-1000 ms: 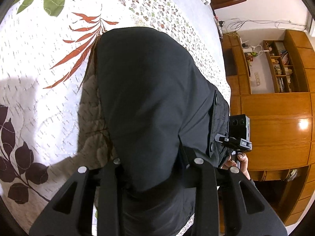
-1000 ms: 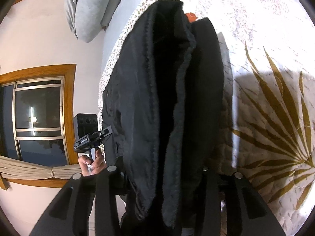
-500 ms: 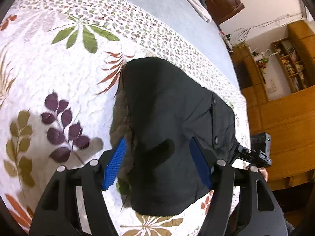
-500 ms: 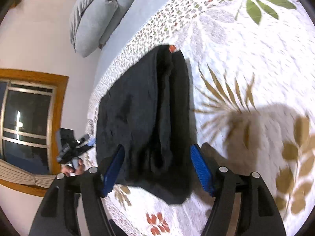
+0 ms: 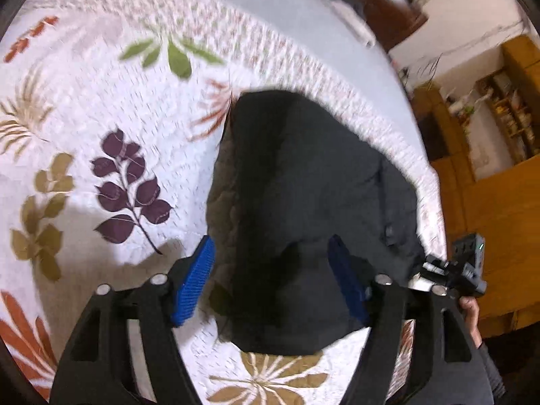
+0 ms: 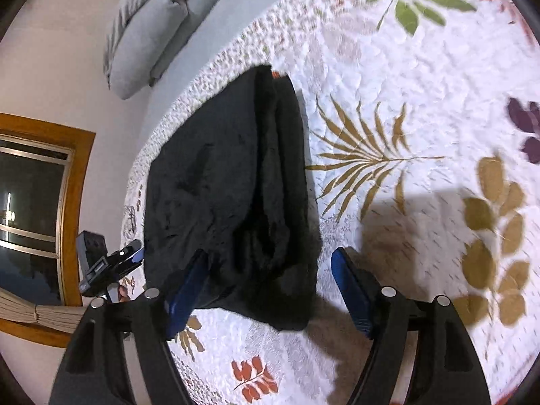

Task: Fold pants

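The bed (image 5: pixel 84 108) is the largest thing here, covered by a white quilt (image 6: pixel 422 77) printed with leaves. A grey pillow (image 6: pixel 145 33) sits at its far end, well beyond the pants.

The pants (image 5: pixel 303 202) are black and lie folded into a thick bundle on the quilt, close to one side edge of the bed. In the right wrist view the pants (image 6: pixel 229 182) show stacked layers along one side, with a small orange tag at the far corner.

The left claw (image 5: pixel 271 280) hangs above the near end of the pants. Its jaws are opening, and its blue pads (image 5: pixel 194 283) stand clear of the cloth on both sides, gripping nothing. The right claw (image 6: pixel 266 290) also hangs over the near end of the pants, jaws opening, its blue pads (image 6: pixel 351 297) free of the fabric, holding nothing.

Beside the pants, past the bed's edge, each view shows the other claw, held in a hand (image 5: pixel 470 317).
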Available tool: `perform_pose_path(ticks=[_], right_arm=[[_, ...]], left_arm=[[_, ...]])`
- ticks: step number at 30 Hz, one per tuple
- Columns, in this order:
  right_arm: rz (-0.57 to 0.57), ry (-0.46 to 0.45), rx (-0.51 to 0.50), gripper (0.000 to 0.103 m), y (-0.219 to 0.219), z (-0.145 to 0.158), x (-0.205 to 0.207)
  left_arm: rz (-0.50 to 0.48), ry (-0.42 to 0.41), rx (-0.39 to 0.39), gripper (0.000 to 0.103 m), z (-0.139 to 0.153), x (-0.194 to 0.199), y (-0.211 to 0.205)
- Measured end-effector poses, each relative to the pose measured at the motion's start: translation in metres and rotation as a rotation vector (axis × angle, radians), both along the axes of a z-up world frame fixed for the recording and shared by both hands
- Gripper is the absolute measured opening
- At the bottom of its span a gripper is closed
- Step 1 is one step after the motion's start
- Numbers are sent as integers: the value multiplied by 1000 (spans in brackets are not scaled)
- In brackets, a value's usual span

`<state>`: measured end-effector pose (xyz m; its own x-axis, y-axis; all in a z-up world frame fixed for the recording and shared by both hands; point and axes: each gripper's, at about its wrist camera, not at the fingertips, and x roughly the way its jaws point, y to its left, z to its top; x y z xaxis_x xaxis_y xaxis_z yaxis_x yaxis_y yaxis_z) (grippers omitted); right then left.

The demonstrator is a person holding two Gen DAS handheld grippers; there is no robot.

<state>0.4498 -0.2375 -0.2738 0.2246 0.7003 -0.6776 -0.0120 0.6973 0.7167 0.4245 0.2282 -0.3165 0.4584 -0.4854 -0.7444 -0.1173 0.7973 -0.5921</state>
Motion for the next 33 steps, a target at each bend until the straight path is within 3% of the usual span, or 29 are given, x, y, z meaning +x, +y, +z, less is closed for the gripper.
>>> perform_pose_path(ticks=[1,2,8,14,22,29,33], right_arm=[[-14,-13,15,76,-4,6,-8],[-25,-21,23,77,-6,9,-14],[-88,-46,60,87,-14,32,-71],[-117,-122,18,99,-10,75,-152],[-139,-212,-171,99,-5,134,-263],[-141,-305,-222,99,-10,182,-337],[-132,-352,-241,99,-12,207,-374]], left_arm=[[26,-21,-9,90,6,-8,4],[44,-34,-13,92,12,-14,5],[76,-67,-15,93,39,-72,-2],[48,-96,88,99,83,-140,-25],[24,-242,294,100,163,-242,-78],[53,-331,310,100,210,-324,-114],[120,-370,377,100,238,-366,-127]])
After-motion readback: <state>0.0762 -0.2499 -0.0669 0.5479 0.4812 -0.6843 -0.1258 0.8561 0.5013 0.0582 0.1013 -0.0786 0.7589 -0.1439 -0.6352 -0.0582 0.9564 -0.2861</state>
